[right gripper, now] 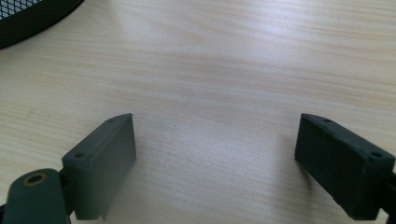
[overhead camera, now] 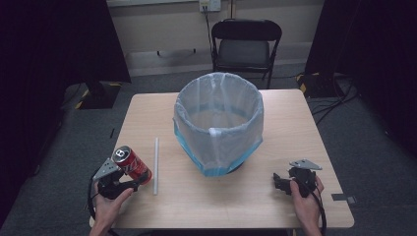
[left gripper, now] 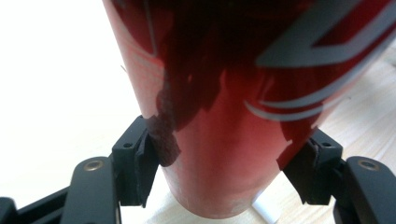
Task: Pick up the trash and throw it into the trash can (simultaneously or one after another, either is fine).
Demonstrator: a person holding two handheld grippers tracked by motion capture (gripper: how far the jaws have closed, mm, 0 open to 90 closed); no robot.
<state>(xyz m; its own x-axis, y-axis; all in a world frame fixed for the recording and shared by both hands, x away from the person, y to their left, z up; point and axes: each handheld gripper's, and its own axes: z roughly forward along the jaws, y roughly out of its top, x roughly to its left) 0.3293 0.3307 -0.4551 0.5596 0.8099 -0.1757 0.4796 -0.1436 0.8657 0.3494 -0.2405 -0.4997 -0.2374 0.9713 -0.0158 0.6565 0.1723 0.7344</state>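
A red drink can (overhead camera: 131, 163) with white lettering is tilted at the table's front left, its silver top toward the left. My left gripper (overhead camera: 129, 183) is shut on its lower part; in the left gripper view both pads press the can (left gripper: 224, 121) from either side. At the front right my right gripper (overhead camera: 279, 183) rests low over the table, held by a hand. Its jaws stand wide apart over bare wood (right gripper: 215, 116) with nothing between them.
A black mesh bin (overhead camera: 219, 123) lined with a translucent bag stands mid-table; its base edge (right gripper: 32, 18) shows in the right gripper view. A white straw (overhead camera: 156, 164) lies just right of the can. A black chair (overhead camera: 244, 46) stands beyond the table.
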